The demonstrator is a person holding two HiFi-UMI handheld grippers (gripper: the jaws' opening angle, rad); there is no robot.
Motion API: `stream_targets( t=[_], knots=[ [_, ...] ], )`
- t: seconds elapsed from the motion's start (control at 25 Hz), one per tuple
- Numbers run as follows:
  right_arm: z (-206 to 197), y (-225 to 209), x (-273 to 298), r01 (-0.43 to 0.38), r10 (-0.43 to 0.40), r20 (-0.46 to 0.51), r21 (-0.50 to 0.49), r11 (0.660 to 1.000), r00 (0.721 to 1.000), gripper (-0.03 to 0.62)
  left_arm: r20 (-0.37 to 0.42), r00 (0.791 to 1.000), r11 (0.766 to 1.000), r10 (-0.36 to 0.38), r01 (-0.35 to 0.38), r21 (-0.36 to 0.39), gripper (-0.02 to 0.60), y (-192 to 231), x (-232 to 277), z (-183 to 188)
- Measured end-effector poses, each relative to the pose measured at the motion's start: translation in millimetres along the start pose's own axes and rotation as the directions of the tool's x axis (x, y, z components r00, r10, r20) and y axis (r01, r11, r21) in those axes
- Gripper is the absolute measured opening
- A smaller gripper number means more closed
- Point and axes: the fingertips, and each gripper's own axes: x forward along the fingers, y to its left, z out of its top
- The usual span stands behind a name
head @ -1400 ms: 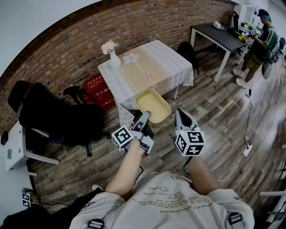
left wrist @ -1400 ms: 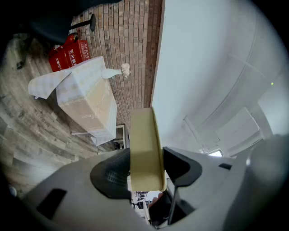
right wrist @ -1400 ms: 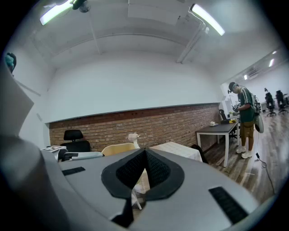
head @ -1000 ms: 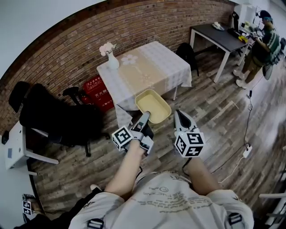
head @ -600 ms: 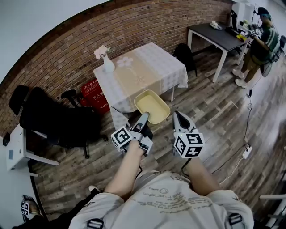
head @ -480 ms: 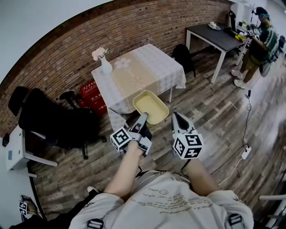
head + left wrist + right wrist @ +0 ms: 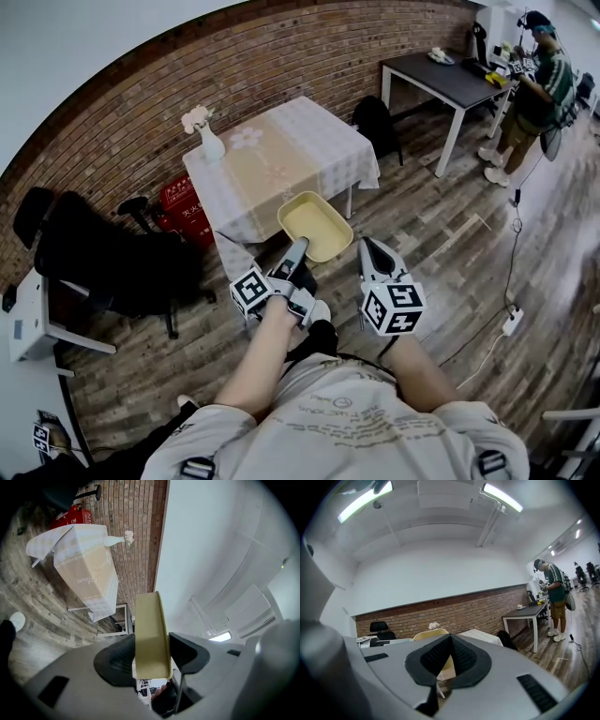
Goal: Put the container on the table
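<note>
Clearly the job is only partway along: the pale yellow container (image 7: 316, 225) is hanging in the air at centre frame, just below the cloth-covered table (image 7: 281, 155) and not yet resting on it. The left gripper (image 7: 296, 249) is clamping the container's near wall, while the right gripper (image 7: 367, 251) is riding alongside, jaws pressed together on nothing. The container is looking empty.

The table (image 7: 281, 159) stands before the wall (image 7: 281, 56). A vase (image 7: 210, 145) sits on the table's far left corner. A crate (image 7: 176, 199) lies left of the table and a chair (image 7: 103, 258) further left. A bag (image 7: 360, 114) and a desk (image 7: 441, 73) stand to its right. The container (image 7: 317, 227) is at the table's near edge, between the left gripper's (image 7: 300, 247) jaws.
</note>
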Motion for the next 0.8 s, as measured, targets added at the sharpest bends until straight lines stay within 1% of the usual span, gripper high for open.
stream_targets(
  t=[0.12, 0.28, 0.44, 0.6, 0.8],
  knots=[
    [0.9, -7.6, 3.8, -0.003, 0.003, 0.002, -0.005, 1.0, 1.0, 0.003, 0.006, 0.999, 0.999, -0.032, 0.033, -0.008, 0.232, -3.3, 12.5, 0.1],
    [5.3, -21.7, 15.3, -0.004, 0.005, 0.008, -0.018, 1.0, 1.0, 0.002, -0.004, 1.0, 1.0, -0.025, 0.025, -0.007, 0.232, 9.2, 31.6, 3.3],
    [10.3, -41.0, 42.0, -0.002, 0.002, 0.014, -0.013, 1.0, 1.0, 0.002, -0.013, 0.998, 0.998, -0.069, 0.069, -0.014, 0.232, 5.6, 63.1, 10.0],
    [11.9, -62.7, 78.5, -0.001, 0.001, 0.01, -0.005, 1.0, 1.0, 0.002, -0.016, 0.997, 0.997, -0.073, 0.073, -0.021, 0.232, 19.6, 100.3, 27.9],
    [17.1, -88.2, 128.6, 0.001, -0.001, 0.011, -0.006, 1.0, 1.0, 0.002, -0.028, 0.998, 0.998, -0.055, 0.055, -0.027, 0.232, 42.7, 149.5, 56.2]
  ],
)
